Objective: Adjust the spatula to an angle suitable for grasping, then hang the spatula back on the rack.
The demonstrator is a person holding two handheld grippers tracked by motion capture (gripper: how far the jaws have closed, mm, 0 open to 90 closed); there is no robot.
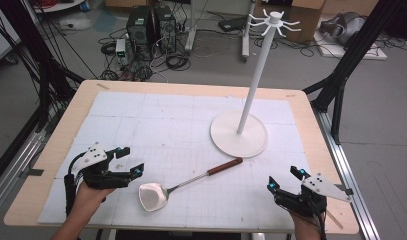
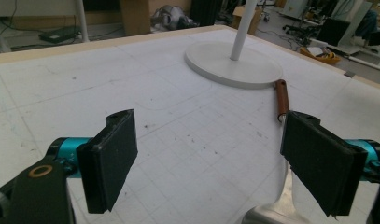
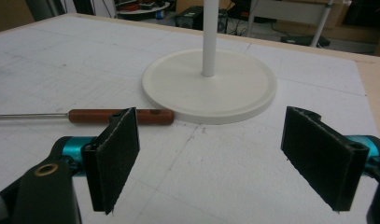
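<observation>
Spatula [image 1: 181, 186] blade mostly cropped, left gripper view.

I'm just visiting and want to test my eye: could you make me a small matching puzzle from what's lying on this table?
Things:
1. spatula handle
2. spatula blade
3. stand base
4. left tool

Descriptions:
A. white round disc
B. open, holding nothing
C. reddish-brown, lying near the disc
D. shiny metal, nearest the left tool

Pairs: 1-C, 2-D, 3-A, 4-B
</observation>
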